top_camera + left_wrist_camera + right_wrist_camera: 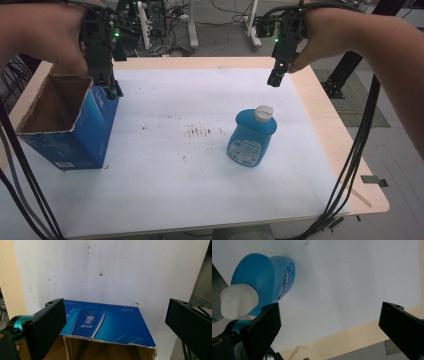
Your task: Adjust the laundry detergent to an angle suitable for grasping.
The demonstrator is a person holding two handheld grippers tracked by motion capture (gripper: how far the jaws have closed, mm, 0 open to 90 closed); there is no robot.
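Over box (pixel 70 131) rim, left gripper (pixel 113 91) agape

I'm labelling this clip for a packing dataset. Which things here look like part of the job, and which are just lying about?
Likely part of the job:
- blue bottle with a white cap, standing on the white mat
- open blue carton at the table's left
- left gripper, open, above the carton
- right gripper, open, above the mat

Just lying about:
- cables on the floor beyond the table
- brown stains on the mat
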